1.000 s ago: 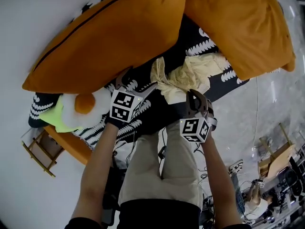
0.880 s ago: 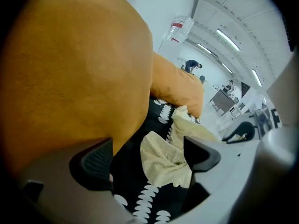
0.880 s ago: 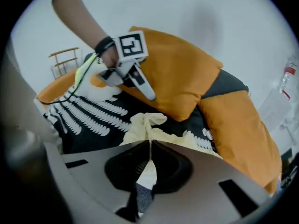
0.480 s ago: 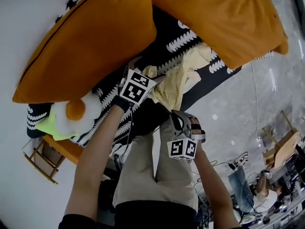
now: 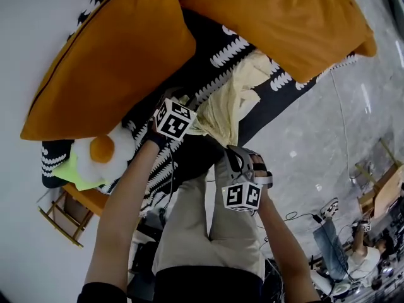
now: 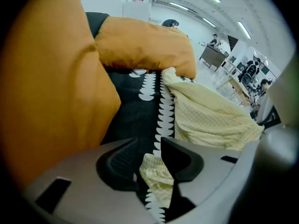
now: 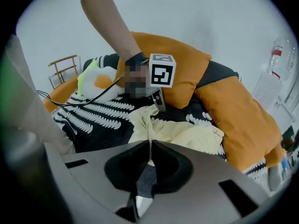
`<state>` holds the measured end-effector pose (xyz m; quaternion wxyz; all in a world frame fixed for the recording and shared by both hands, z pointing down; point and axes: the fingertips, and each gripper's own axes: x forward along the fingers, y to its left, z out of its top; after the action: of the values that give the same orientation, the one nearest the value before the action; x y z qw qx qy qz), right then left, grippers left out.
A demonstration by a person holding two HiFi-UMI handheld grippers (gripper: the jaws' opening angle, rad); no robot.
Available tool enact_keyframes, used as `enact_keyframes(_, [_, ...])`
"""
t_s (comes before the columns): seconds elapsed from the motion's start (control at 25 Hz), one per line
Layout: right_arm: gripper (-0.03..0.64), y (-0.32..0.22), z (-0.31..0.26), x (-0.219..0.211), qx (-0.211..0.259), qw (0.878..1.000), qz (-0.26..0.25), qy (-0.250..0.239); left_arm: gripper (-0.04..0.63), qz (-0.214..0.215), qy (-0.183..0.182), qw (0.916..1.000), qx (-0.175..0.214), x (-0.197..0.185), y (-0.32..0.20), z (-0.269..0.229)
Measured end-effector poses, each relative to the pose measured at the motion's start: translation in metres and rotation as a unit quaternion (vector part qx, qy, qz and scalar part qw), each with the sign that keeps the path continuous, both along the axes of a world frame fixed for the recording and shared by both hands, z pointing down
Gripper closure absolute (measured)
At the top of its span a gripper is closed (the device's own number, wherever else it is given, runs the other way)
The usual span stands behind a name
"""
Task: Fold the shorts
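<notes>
Left gripper [image 6: 149, 148]: the jaws have just been closing and pinch a small bunched corner of the pale yellow shorts [image 6: 210, 120] between the pads (cloth fills the gap as far as the left gripper view shows). Right gripper [image 7: 150, 146]: jaws clenched almost flat together on a thin edge of the same shorts, with a narrow strip of cloth rising straight out of the jaw line. Both holds are on the near end of the garment, at two separate spots. The left one sits just ahead and left of the right jaws.

From the left jaws the bulk of the shorts lies ahead and to the right, crumpled rather than flat. From the right jaws it lies straight ahead, spreading right. The long axis runs away from both jaws toward the far orange cushion [image 5: 278, 17]. The far end is free and rests on the black patterned cover [image 5: 214, 55], at that cushion's lower edge. The near orange cushion [image 5: 113, 62] sits close beside the left jaws on their left, not on the cloth.

Judgement: the near edge is being secured and no fold is made yet. The next move likely means drawing the two holds apart across the long axis, then carrying the near end ahead over the far end. The left jaws are nearer the bulk. Risk: the left pinch looks shallow and could slip.
</notes>
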<state>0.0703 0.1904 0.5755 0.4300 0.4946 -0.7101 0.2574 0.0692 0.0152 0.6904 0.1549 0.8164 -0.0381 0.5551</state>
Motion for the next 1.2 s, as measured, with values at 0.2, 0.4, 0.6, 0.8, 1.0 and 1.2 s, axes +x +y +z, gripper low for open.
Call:
enact_keyframes(0.2, [0.581, 0.011, 0.004, -0.001, -0.004, 1.000, 0.003, 0.001, 0.426, -0.044, -0.005, 0.9983, -0.037, -0.060, 0.019, -0.010])
enact_keyframes(0.4, [0.581, 0.018, 0.005, -0.007, -0.009, 1.000, 0.001, 0.002, 0.395, -0.066, -0.019, 0.9941, -0.084, -0.108, 0.052, -0.021])
enact_keyframes(0.6, [0.581, 0.021, 0.021, -0.007, -0.020, 1.000, 0.017, 0.002, 0.358, -0.032, -0.057, 0.9872, -0.145, -0.143, 0.103, 0.005])
enact_keyframes(0.8, [0.581, 0.021, 0.018, 0.004, -0.031, 0.997, 0.067, 0.012, 0.299, -0.011, -0.071, 0.9775, -0.198, -0.160, 0.154, 0.032])
enact_keyframes(1.0, [0.581, 0.008, 0.018, -0.015, -0.020, 0.995, 0.088, 0.041, 0.458, -0.067, -0.047, 0.9889, -0.124, -0.179, 0.150, 0.063])
enact_keyframes(1.2, [0.583, 0.007, -0.015, -0.024, -0.038, 0.989, 0.125, 0.067, 0.568, -0.141, -0.002, 0.9870, -0.077, -0.194, 0.114, 0.000])
